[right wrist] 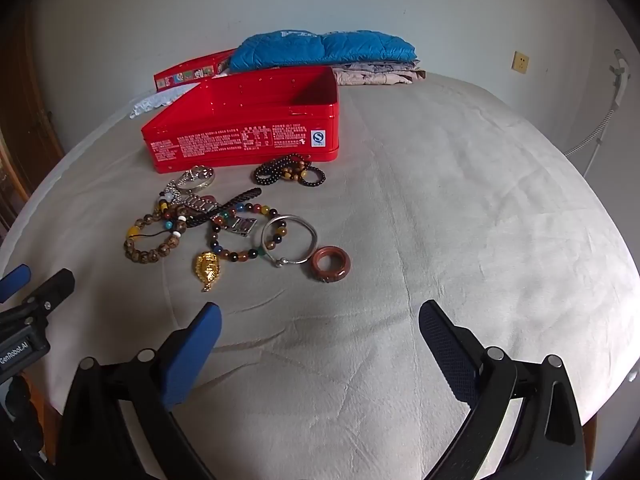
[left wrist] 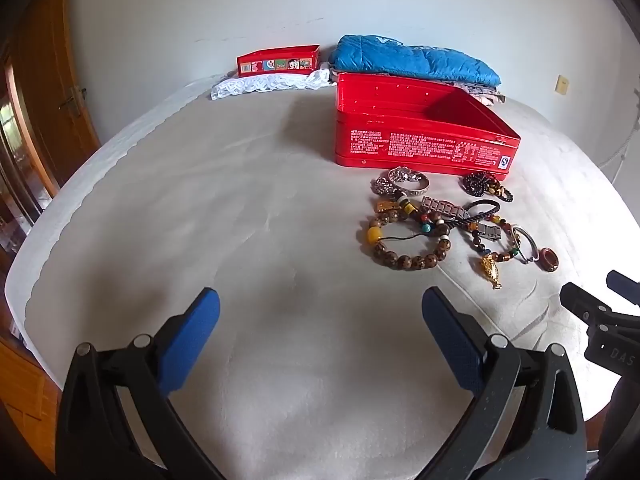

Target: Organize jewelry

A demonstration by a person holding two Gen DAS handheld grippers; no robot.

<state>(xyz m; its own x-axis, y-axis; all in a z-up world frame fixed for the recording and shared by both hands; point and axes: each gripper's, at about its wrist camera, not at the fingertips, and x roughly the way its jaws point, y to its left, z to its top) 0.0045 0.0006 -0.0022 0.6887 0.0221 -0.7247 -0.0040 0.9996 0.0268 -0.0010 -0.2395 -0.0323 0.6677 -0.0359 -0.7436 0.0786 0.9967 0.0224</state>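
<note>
Left gripper (left wrist: 320,308): blue textured pads on black arms, jaws spread wide, nothing between them, above bare cloth. Bed cover (right wrist: 460,220): pale, soft, faintly creased. Red tin (right wrist: 244,120): rectangular, glossy metal, open, white print on its side. Jewelry heaped just in front of it: brown wooden bead bracelet (right wrist: 154,246), gold pendant (right wrist: 208,270), plain silver bangle (right wrist: 290,242), thick reddish-brown ring (right wrist: 331,264), dark bead strands (right wrist: 288,172) touching the tin. Right gripper (right wrist: 320,314): likewise released, empty. Behind the tin: folded blue quilted garment (right wrist: 324,50).
</note>
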